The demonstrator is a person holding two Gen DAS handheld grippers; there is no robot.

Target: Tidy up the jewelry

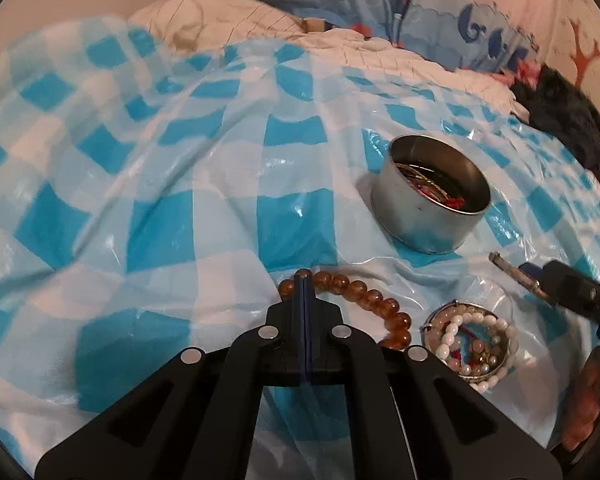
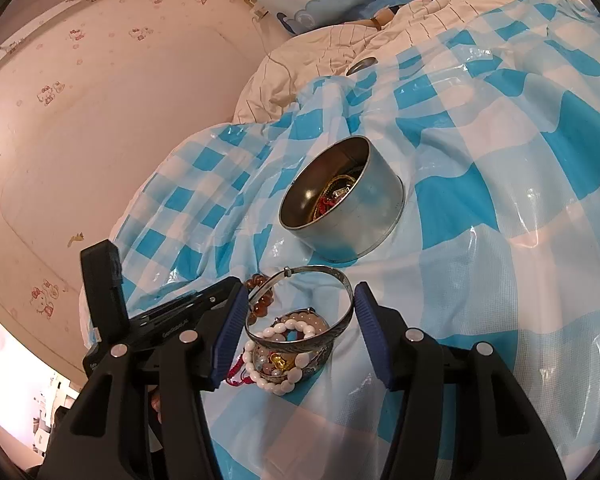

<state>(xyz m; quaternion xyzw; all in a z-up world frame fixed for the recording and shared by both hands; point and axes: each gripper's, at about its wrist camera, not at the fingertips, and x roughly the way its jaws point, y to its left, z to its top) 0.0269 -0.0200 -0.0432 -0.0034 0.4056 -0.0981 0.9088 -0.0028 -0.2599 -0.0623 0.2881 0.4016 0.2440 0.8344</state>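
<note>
Hiding amber bracelet (image 1: 364, 296) partly: left tool (image 1: 302, 278), closed.

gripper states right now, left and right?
Left gripper: closed on the amber bead bracelet.
Right gripper: open around the silver bangle, not clamped.

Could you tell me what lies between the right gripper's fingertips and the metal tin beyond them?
In the right wrist view, the silver bangle arches between the right gripper and the metal tin; past its far edge, only bare checked sheet remains.
</note>
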